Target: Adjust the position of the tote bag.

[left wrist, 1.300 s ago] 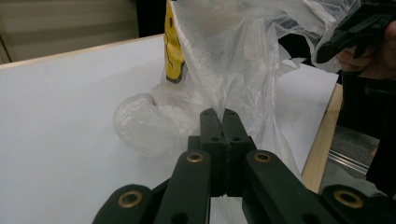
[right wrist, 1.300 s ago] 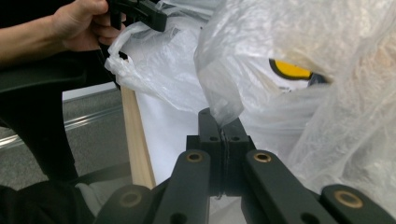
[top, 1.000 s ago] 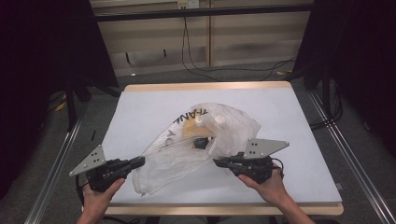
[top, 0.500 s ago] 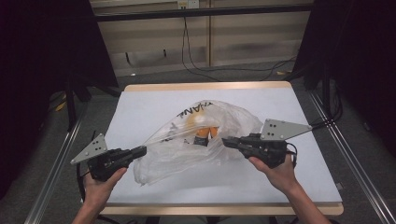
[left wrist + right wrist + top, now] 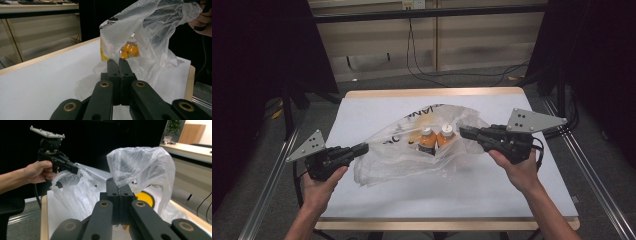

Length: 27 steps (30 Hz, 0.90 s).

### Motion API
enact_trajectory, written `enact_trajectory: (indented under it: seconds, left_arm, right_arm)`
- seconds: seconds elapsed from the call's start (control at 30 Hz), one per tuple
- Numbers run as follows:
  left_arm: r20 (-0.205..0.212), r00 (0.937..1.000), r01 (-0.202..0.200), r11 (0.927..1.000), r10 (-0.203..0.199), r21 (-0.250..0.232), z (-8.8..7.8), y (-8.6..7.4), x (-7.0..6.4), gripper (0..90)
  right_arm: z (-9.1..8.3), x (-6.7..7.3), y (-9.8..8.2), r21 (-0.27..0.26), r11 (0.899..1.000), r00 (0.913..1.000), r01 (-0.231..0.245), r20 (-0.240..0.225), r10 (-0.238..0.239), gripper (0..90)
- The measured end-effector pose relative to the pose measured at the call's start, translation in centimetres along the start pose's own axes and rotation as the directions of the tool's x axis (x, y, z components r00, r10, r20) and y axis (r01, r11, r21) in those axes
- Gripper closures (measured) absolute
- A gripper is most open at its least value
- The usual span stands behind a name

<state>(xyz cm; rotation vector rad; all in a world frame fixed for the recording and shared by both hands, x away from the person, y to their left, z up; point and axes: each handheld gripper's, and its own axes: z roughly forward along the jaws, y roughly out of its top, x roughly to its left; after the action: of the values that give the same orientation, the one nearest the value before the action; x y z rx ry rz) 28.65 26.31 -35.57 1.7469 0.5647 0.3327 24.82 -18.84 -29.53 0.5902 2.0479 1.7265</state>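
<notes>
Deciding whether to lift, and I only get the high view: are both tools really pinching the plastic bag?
Observer: The left tool is: in the left gripper view its jaws are shut on a fold of the plastic bag.
Operator: And the right tool?
Observer: The right gripper view shows its jaws shut on the film too.
Operator: Anything inside besides the orange bottles?
Observer: A yellow round shape shows through the film just past the right tool; what it is I cannot tell.
</notes>
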Motion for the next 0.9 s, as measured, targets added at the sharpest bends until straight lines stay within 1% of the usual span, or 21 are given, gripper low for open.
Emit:
enact_trajectory:
  seconds: [0.03, 0.07, 0.13, 0.17, 0.2, 0.23, 0.27, 0.3, 0.33, 0.4, 0.43, 0.47, 0.5, 0.53, 0.57, 0.63, 0.73, 0.77, 0.8, 0.83, 0.9]
  left_arm:
    - [0.011, 0.9999, 0.002, 1.0000, -0.002, -0.006, 0.1, 0.1, 0.2, 90.0]
    - [-0.004, 1.0000, -0.007, 1.0000, 0.007, 0.000, 0.1, 0.2, 0.3, 90.0]
    - [0.003, 1.0000, 0.001, 1.0000, -0.001, -0.007, 0.2, 0.3, 0.4, 90.0]
    - [-0.010, 0.9999, 0.004, 0.9999, -0.004, -0.012, 0.2, 0.5, 0.6, 90.0]
    - [-0.010, 0.9999, 0.004, 0.9999, -0.004, -0.012, 0.2, 0.5, 0.6, 90.0]
    - [-0.001, 1.0000, -0.003, 0.9999, 0.003, -0.017, 0.3, 0.8, 0.9, 90.0]
    - [-0.004, 1.0000, 0.009, 0.9997, -0.009, -0.023, 0.3, 0.9, 1.0, 90.0]
    - [-0.004, 1.0000, 0.003, 0.9996, -0.003, -0.027, 0.3, 1.0, 1.2, 90.0]
    - [-0.010, 0.9999, 0.005, 0.9997, -0.005, -0.023, 0.3, 1.0, 1.2, 90.0]
    - [-0.007, 1.0000, 0.006, 0.9995, -0.006, -0.031, 0.4, 1.1, 1.4, 90.0]
    - [-0.016, 0.9997, 0.016, 0.9992, -0.016, -0.035, 0.5, 1.2, 1.4, 90.0]
    - [-0.016, 0.9997, 0.016, 0.9992, -0.016, -0.035, 0.5, 1.2, 1.4, 90.0]
    - [-0.003, 0.9998, 0.019, 0.9986, -0.019, -0.050, 0.6, 1.4, 1.8, 90.0]
    - [-0.003, 0.9998, 0.019, 0.9986, -0.019, -0.050, 0.6, 1.4, 1.8, 90.0]
    - [-0.009, 0.9997, 0.023, 0.9984, -0.023, -0.052, 0.7, 1.6, 2.1, 90.0]
    - [-0.016, 0.9995, 0.027, 0.9982, -0.027, -0.054, 0.9, 1.8, 2.4, 90.0]
    - [-0.012, 0.9997, 0.022, 0.9980, -0.023, -0.060, 1.0, 2.0, 2.6, 90.0]
    - [-0.023, 0.9996, 0.018, 0.9988, -0.019, -0.047, 1.1, 2.3, 2.7, 90.0]
    - [-0.023, 0.9996, 0.018, 0.9988, -0.019, -0.047, 1.1, 2.3, 2.7, 90.0]
    - [-0.021, 0.9995, 0.024, 0.9981, -0.025, -0.057, 1.2, 2.6, 2.8, 90.0]
    - [-0.027, 0.9995, 0.017, 0.9986, -0.018, -0.050, 1.3, 2.9, 3.0, 90.0]
  right_arm:
    - [-0.2, -0.3, 0.6, -0.010, 1.000, 1.0000, -0.001, 0.007, 0.001, 90.0]
    - [-0.2, -0.4, 0.8, -0.012, 1.000, 0.9999, 0.001, 0.015, -0.001, 90.0]
    - [-0.2, -0.5, 1.1, -0.020, 1.000, 0.9999, 0.002, 0.014, -0.002, 90.0]
    - [-0.4, -0.8, 1.6, -0.032, 0.999, 0.9998, 0.006, 0.019, -0.006, 90.0]
    - [-0.4, -0.8, 1.6, -0.032, 0.999, 0.9998, 0.006, 0.019, -0.006, 90.0]
    - [-0.5, -1.1, 2.0, -0.043, 0.999, 0.9996, 0.003, 0.028, -0.001, 90.0]
    - [-0.6, -1.3, 2.2, -0.050, 0.999, 0.9996, -0.004, 0.028, 0.006, 90.0]
    - [-0.7, -1.6, 2.4, -0.056, 0.998, 0.9995, -0.006, 0.030, 0.008, 90.0]
    - [-0.7, -1.7, 2.6, -0.065, 0.998, 0.9994, -0.009, 0.034, 0.012, 90.0]
    - [-0.8, -1.8, 2.8, -0.070, 0.998, 0.9993, -0.007, 0.037, 0.010, 90.0]
    - [-1.0, -2.1, 3.3, -0.082, 0.997, 0.9990, -0.008, 0.044, 0.012, 90.0]
    - [-1.0, -2.1, 3.3, -0.082, 0.997, 0.9990, -0.008, 0.044, 0.012, 90.0]
    - [-1.1, -2.4, 3.7, -0.095, 0.995, 0.9989, -0.006, 0.046, 0.011, 90.0]
    - [-1.1, -2.4, 3.7, -0.095, 0.995, 0.9989, -0.006, 0.046, 0.011, 90.0]
    - [-1.2, -2.6, 4.1, -0.098, 0.995, 0.9983, -0.005, 0.057, 0.011, 90.0]
    - [-1.3, -2.8, 4.5, -0.105, 0.994, 0.9979, -0.006, 0.063, 0.012, 90.0]
    - [-1.4, -3.1, 4.8, -0.111, 0.994, 0.9975, 0.000, 0.071, 0.008, 90.0]
    - [-1.5, -3.4, 5.2, -0.117, 0.993, 0.9968, 0.000, 0.079, 0.009, 90.0]
    - [-1.6, -3.6, 5.3, -0.120, 0.993, 0.9967, -0.003, 0.081, 0.013, 90.0]
    - [-1.6, -3.7, 5.4, -0.125, 0.992, 0.9963, -0.006, 0.084, 0.017, 90.0]
    - [-1.8, -4.0, 5.6, -0.130, 0.991, 0.9951, -0.005, 0.097, 0.018, 90.0]
